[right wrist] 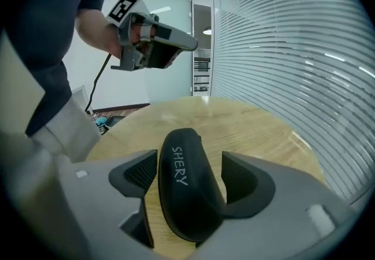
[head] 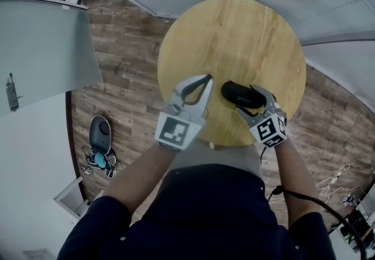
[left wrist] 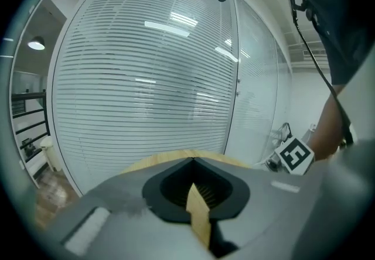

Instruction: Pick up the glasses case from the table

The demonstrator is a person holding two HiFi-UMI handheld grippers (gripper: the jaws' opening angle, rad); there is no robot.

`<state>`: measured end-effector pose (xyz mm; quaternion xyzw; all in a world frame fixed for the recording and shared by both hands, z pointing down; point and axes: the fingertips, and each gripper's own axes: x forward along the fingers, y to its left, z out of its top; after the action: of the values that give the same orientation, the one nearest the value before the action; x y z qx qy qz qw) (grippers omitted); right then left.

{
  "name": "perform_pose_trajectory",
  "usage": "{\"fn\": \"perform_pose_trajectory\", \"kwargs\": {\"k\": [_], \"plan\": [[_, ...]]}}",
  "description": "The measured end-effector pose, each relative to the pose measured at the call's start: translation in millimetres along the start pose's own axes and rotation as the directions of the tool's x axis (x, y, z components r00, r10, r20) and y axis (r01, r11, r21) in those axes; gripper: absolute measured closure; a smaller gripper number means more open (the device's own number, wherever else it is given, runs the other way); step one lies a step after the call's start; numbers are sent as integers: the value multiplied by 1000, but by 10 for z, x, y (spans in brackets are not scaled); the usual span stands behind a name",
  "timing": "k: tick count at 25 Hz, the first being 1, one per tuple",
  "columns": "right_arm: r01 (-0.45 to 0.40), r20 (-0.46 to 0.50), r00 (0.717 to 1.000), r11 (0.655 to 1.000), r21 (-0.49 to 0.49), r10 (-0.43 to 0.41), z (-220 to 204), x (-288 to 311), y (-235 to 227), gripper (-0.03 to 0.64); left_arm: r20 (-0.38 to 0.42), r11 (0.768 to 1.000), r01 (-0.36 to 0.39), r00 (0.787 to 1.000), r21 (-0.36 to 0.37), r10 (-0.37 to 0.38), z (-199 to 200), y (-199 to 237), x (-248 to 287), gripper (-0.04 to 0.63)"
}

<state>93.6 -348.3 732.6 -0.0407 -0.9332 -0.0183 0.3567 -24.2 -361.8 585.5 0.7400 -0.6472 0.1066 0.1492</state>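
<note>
A black glasses case (head: 240, 93) with white lettering lies on the round wooden table (head: 234, 36), near its front edge. My right gripper (head: 252, 103) reaches over it from the near side. In the right gripper view the case (right wrist: 187, 188) lies between the two jaws of the right gripper (right wrist: 190, 172), which is open, its pads close beside the case's sides. My left gripper (head: 205, 79) hangs over the table's front edge to the left of the case, shut with its tips together and nothing in it. In the left gripper view the tips of the left gripper (left wrist: 192, 160) meet.
A glass wall with white blinds (right wrist: 293, 48) curves round the table's far side. Wood-plank floor (head: 123, 77) surrounds the table. A grey device (head: 101, 134) with cables sits on the floor at the left, and more cables (head: 337, 185) lie at the right.
</note>
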Motion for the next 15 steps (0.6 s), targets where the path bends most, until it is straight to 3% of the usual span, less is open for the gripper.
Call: {"fn": "perform_pose_trajectory", "kwargs": {"k": [4,8,15], "plan": [[-64,-34,997,997,-32,63,-48,136,-27,262,-2,1000,-12,1000,-4,12,-9,91,46,592],[-159,-152,977,986,-46,150,-157,320,37,238,-17,999,-37,999,-9,37,-52,242,-12,592],[-177,-284,945,984,-23,164,-190,436,84,232,-29,999,-45,999,0,45,-44,387,-122,592]]}}
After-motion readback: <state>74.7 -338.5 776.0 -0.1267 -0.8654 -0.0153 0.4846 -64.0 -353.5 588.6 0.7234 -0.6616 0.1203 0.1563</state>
